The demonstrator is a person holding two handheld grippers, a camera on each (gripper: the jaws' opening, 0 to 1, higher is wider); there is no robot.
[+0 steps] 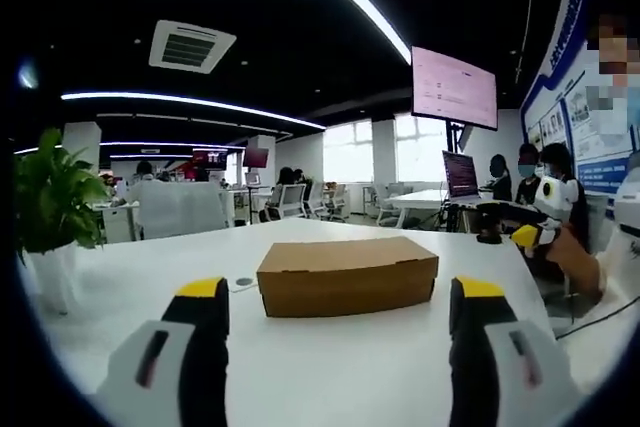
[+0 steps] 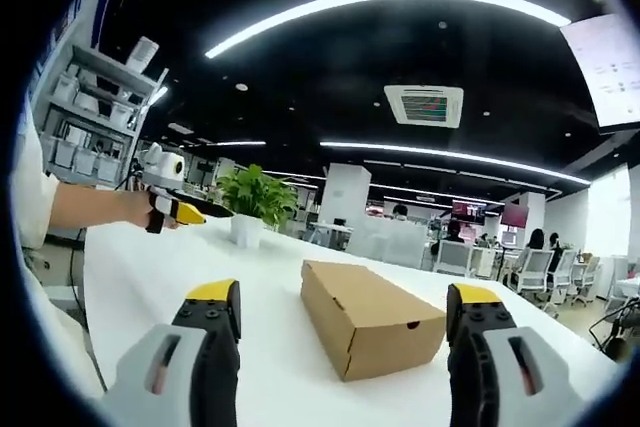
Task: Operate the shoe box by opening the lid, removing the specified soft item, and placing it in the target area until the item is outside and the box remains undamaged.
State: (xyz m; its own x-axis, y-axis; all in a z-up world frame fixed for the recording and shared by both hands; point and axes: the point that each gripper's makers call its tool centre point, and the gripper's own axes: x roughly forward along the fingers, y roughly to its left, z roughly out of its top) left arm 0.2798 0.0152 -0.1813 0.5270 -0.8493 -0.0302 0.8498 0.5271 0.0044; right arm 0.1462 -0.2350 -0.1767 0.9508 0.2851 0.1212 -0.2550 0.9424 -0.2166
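Yellow-tipped, with white and black bodies, the two jaws of the left gripper (image 1: 340, 319) stand wide apart with nothing between them, hanging above the smooth white table (image 1: 330, 377). Just past the tips, framed by the gap, lies the brown cardboard shoe box (image 1: 347, 274), flat on the table with its lid shut. Beside its left end sits a small grey round disc (image 1: 244, 282) on the tabletop. Farther left stands a leafy green plant in a white pot (image 1: 52, 217). At the right edge the right gripper (image 1: 528, 235) comes into the left gripper view, held in a person's hand beside the table.

In the right gripper view the right gripper's own jaws (image 2: 345, 315) are likewise spread wide and empty above the white table (image 2: 140, 277). The shoe box (image 2: 370, 319) rests between and beyond them, one corner turned toward the camera, a small notch visible in its end face. The left gripper (image 2: 185, 210) shows at the far left, gripped by a hand (image 2: 145, 209) on a bare forearm, well apart from the box. Behind it stands the potted plant (image 2: 252, 202).
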